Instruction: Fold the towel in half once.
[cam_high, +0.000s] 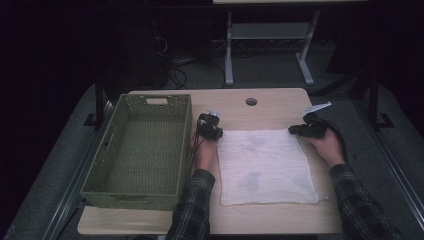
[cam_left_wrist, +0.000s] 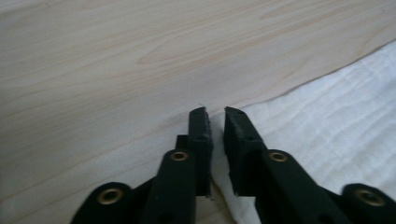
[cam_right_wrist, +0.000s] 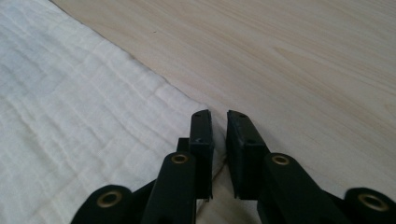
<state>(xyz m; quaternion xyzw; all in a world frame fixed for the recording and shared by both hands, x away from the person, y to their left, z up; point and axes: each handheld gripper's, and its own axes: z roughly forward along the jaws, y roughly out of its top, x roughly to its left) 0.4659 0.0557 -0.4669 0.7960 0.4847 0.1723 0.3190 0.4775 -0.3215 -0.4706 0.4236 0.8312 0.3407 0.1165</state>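
The white cloth (cam_high: 266, 166) lies flat on the table (cam_high: 280, 102), right next to the green basket (cam_high: 141, 150), which has nothing in it. The person has a claw at each far corner of the cloth. The left gripper (cam_high: 210, 126) sits at the far left corner, the right gripper (cam_high: 306, 129) at the far right one.

In the left gripper view the jaws are almost together w/ just a thin gap, and the cloth corner (cam_left_wrist: 233, 114) sits right at the tips. Looks like a thin bit of edge runs between the pads, but I can't tell if it's really pinched. Same in the right gripper view: jaws nearly together, cloth corner (cam_right_wrist: 198, 105) at the tips, grip not clear.

What could go wrong, I think:
- Cloth is thin & floppy. If a claw grabs only a few threads, the corner may slip out when the hand lifts.
- If one side holds and the other doesn't, the cloth will hang crooked and bunch up.
- The tips are down on the wood, so pushing could shove the corner away, not catch it.
- The left hand is close to the basket wall; a quick swing could bump it.
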